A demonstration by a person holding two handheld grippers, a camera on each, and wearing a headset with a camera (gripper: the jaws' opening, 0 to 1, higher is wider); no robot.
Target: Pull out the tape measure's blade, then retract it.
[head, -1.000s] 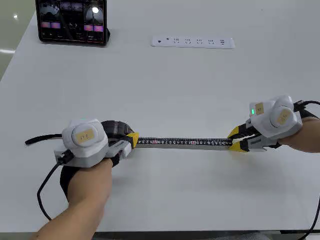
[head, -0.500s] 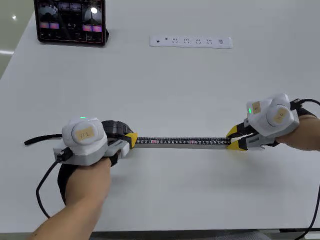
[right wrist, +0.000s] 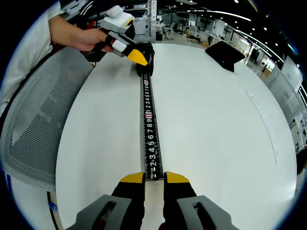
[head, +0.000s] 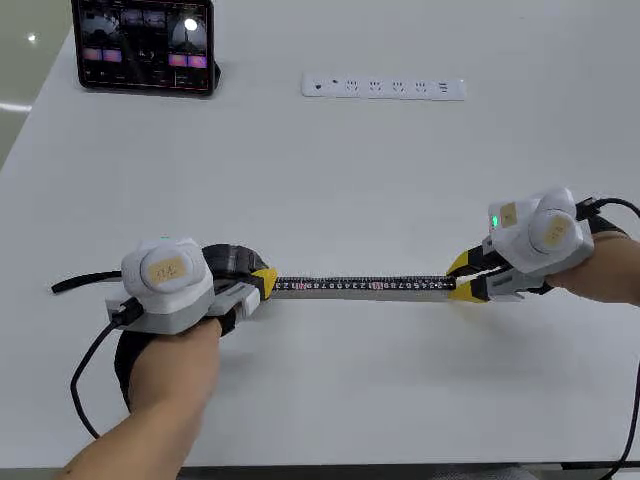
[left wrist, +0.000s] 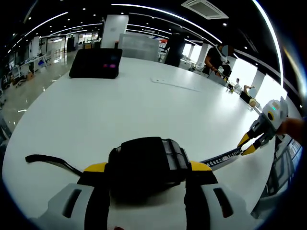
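The black tape measure case (head: 232, 262) (left wrist: 146, 160) sits on the white table with my left gripper (head: 262, 283) (left wrist: 148, 168) shut on it. Its black blade (head: 360, 285) (right wrist: 149, 127) lies flat along the table, stretched to the right. My right gripper (head: 463, 277) (right wrist: 153, 178) is shut on the blade's end, yellow tips pinching it. In the right gripper view the blade runs straight away to the case (right wrist: 145, 61) held by the left gripper (right wrist: 136, 56). In the left gripper view the blade (left wrist: 221, 157) leads off to the right gripper (left wrist: 249, 144).
A dark tablet (head: 145, 42) stands at the table's far left and a white power strip (head: 383, 87) lies at the far middle. A black strap (head: 85, 283) trails left of the case. A grey mesh chair (right wrist: 33, 124) sits by the table edge.
The right gripper has moved a little to the left with the blade's end, so the pulled-out length is slightly shorter. The left gripper and case stay put.
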